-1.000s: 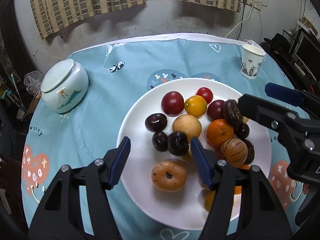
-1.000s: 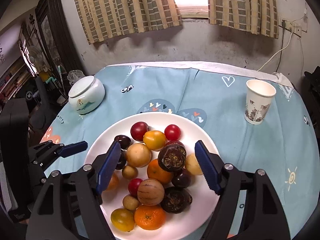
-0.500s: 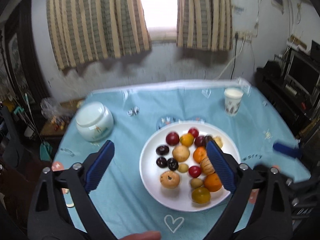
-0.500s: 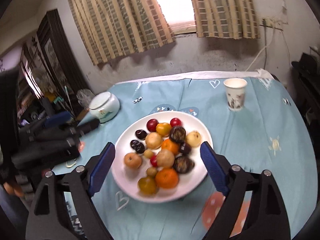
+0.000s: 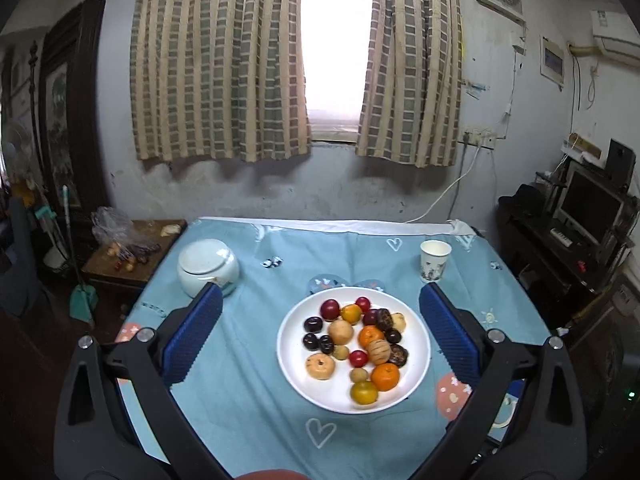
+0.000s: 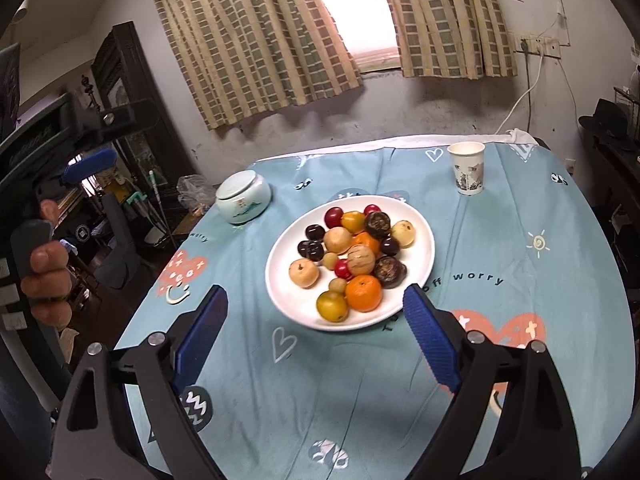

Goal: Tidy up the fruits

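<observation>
- The left gripper (image 5: 320,334) fills the bottom of the left wrist view; its blue-padded jaws are spreading wider, with nothing between them but the plate far beyond.
- The right gripper (image 6: 316,342) sits at the bottom of the right wrist view, jaws apart and empty above the tablecloth (image 6: 360,400).
- A hand (image 6: 46,280) grips a dark handle at the left edge of the right wrist view.
- The white plate (image 5: 416,344) lies on the blue patterned cloth, right of centre in the left wrist view.
- The fruits (image 5: 354,346) are piled on the plate: oranges (image 5: 385,376), red, yellow and dark purple round ones, and tan ones, touching one another.
- A pale lidded jar (image 5: 208,266) stands further back, left of the plate and well apart from it.
- A paper cup (image 5: 434,260) stands upright at the far right of the table.
- Checked curtains (image 5: 220,60) hang either side of a bright window at the top.
</observation>
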A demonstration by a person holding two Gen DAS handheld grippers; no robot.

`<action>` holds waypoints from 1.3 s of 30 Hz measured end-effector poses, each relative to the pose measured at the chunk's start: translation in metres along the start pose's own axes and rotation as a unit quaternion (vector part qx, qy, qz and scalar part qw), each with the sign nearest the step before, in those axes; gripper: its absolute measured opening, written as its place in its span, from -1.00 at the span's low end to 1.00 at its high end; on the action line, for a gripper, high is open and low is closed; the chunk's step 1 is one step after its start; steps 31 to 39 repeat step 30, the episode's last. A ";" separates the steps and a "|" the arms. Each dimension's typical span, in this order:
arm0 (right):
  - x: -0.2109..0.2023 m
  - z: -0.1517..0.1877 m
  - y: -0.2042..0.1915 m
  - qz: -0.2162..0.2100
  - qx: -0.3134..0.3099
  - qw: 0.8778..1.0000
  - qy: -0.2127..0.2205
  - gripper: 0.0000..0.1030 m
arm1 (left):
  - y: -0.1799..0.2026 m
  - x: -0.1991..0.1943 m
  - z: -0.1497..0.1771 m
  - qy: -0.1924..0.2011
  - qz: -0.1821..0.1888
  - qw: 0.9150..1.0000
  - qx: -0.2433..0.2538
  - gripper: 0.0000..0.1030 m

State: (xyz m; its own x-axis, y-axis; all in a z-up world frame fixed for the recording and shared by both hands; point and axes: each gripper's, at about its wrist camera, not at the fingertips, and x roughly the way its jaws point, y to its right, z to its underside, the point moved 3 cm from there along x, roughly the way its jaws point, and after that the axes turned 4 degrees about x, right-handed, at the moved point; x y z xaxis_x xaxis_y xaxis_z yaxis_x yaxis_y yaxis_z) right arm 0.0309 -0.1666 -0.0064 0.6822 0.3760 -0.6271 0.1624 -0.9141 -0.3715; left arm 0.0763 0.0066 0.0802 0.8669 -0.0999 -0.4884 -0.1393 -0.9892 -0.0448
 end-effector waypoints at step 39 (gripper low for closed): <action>-0.006 -0.012 -0.034 0.088 -0.033 0.995 0.032 0.79 | -0.001 -0.004 0.016 -0.025 -0.037 0.999 0.016 0.94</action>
